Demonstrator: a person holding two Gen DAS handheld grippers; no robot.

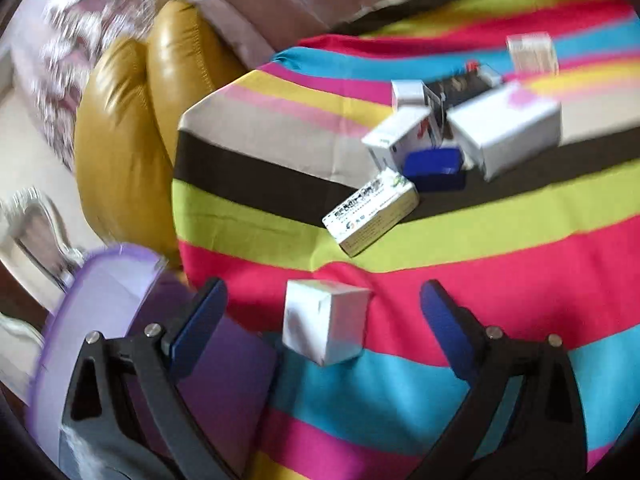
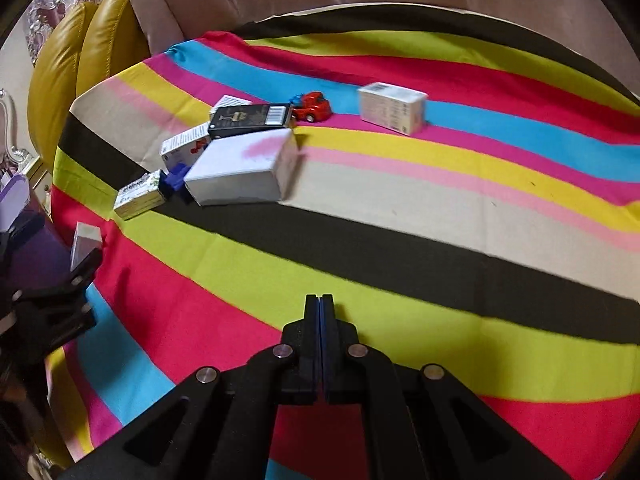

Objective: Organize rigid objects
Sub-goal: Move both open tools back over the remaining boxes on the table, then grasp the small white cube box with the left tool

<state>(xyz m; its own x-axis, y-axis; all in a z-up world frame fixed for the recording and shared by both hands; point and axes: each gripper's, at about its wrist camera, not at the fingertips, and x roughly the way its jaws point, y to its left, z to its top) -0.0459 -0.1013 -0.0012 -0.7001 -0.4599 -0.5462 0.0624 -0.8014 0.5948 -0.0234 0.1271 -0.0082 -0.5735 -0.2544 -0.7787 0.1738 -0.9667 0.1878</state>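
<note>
My left gripper [image 1: 322, 312] is open, its blue-padded fingers [image 1: 200, 320] spread wide. A small white box [image 1: 326, 322] lies on the striped cloth between them, with a gap on each side. A purple lidded container [image 1: 92, 300] sits just left of that gripper. Farther off is a huddle of boxes: a large white box [image 2: 244, 172], a black box [image 2: 250, 120], a green-and-yellow box [image 2: 138, 196], a blue item [image 2: 176, 180] and a red toy car [image 2: 314, 106]. My right gripper [image 2: 319, 304] is shut with nothing in it, above the lime and red stripes.
A lone white box [image 2: 392, 108] stands on the blue stripe at the back right. The striped cloth [image 2: 440, 208] covers the table. A yellow leather sofa arm [image 1: 124, 152] borders the table's left edge, with pale upholstery behind.
</note>
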